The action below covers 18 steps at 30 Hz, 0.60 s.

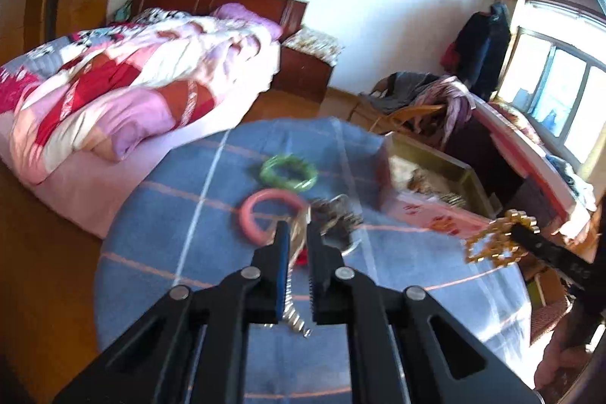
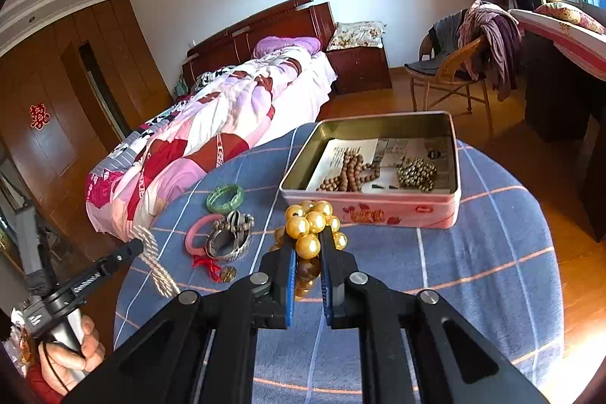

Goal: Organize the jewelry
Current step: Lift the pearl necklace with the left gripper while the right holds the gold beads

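Observation:
My left gripper (image 1: pixel 297 230) is shut on a silver link bracelet (image 1: pixel 293 313), which dangles between the fingers above the blue checked tablecloth (image 1: pixel 170 252). From the right wrist view that bracelet (image 2: pixel 155 264) hangs at the table's left edge. My right gripper (image 2: pixel 308 245) is shut on a gold bead bracelet (image 2: pixel 310 226), held in front of the pink tin (image 2: pixel 371 211). Inside the tin lie brown wooden beads (image 2: pixel 348 173) and dark metal beads (image 2: pixel 416 173). On the cloth rest a green bangle (image 2: pixel 225 198), a pink bangle (image 2: pixel 197 233) and a silver jewelry pile (image 2: pixel 231 237).
A red tassel with a coin (image 2: pixel 228 274) lies near the silver pile. A bed (image 2: pixel 227 124) stands beyond the table's left side and a wicker chair (image 2: pixel 450 70) draped with clothes behind the tin. A person's hand (image 2: pixel 72 354) grips the left handle.

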{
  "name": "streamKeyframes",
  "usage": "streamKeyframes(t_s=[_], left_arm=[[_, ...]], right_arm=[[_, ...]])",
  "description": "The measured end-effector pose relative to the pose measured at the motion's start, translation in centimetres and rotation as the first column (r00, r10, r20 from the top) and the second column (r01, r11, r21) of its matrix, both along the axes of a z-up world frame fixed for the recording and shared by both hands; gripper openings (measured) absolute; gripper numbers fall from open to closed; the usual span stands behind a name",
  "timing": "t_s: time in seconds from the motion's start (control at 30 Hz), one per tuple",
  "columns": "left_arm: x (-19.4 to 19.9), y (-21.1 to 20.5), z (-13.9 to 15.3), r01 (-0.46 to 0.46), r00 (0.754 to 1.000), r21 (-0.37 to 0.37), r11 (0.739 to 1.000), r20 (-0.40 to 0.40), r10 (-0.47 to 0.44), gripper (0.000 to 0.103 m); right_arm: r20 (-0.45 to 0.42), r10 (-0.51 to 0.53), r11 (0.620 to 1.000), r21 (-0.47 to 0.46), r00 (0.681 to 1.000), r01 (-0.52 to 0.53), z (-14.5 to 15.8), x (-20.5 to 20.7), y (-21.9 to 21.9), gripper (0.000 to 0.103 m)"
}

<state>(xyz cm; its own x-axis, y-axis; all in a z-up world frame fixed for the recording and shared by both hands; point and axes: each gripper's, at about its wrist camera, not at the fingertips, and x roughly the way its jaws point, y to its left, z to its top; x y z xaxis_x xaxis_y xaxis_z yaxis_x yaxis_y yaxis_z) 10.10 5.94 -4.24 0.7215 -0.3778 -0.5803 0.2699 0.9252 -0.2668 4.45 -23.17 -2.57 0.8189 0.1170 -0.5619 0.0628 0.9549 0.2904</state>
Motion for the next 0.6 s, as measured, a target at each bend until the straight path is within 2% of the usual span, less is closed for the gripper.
streamKeyframes(t_s=[0.17, 0.27, 0.3, 0.33, 0.37, 0.43, 0.5, 0.57, 0.6], left_arm=[[0.0, -2.2, 2.3, 0.062, 0.995, 0.019, 0.998, 0.073, -0.063, 0.01], [0.3, -2.7, 2.3, 0.045, 0.996, 0.087, 0.995, 0.073, -0.052, 0.013], [0.6, -2.8, 1.8, 0.026, 0.998, 0.123, 0.992, 0.055, -0.033, 0.036], [0.9, -2.7, 1.3, 0.004, 0.999, 0.146, 0.989, 0.032, -0.008, 0.082], [1.3, -2.4, 0.5, -0.038, 0.999, 0.161, 0.986, 0.006, 0.037, 0.1], [1.4, -1.7, -0.7, -0.087, 0.996, 0.151, 0.985, 0.008, 0.087, 0.103], [2.4, -1.7, -2.3, -0.093, 0.993, 0.196, 0.976, -0.053, 0.105, 0.102], [2.8, -2.0, -3.7, -0.073, 0.99, 0.228, 0.971, -0.099, 0.098, 0.084], [3.1, -2.2, -4.2, -0.062, 0.988, 0.247, 0.967, -0.123, 0.094, 0.067]], right_arm=[[0.028, -0.022, 1.0, -0.017, 0.999, 0.022, 1.4, -0.1, -0.9, 0.01], [0.035, -0.023, 0.999, -0.023, 0.999, 0.024, 1.7, -0.2, -1.0, 0.01], [0.036, -0.021, 0.999, -0.027, 0.999, 0.022, 1.7, -0.3, -1.0, 0.01], [0.036, -0.017, 0.999, -0.029, 0.999, 0.019, 1.5, -0.3, -0.8, 0.01], [0.031, -0.012, 1.0, -0.027, 0.999, 0.013, 1.3, -0.2, -0.7, 0.01], [0.018, 0.0, 1.0, -0.02, 1.0, 0.0, 0.8, 0.0, -0.4, 0.01], [0.003, 0.012, 1.0, -0.013, 1.0, -0.012, 0.2, 0.2, 0.0, 0.01], [-0.001, 0.022, 1.0, -0.008, 1.0, -0.022, 0.0, 0.3, 0.3, 0.01], [-0.001, 0.026, 1.0, -0.01, 1.0, -0.026, 0.0, 0.3, 0.5, 0.01]])
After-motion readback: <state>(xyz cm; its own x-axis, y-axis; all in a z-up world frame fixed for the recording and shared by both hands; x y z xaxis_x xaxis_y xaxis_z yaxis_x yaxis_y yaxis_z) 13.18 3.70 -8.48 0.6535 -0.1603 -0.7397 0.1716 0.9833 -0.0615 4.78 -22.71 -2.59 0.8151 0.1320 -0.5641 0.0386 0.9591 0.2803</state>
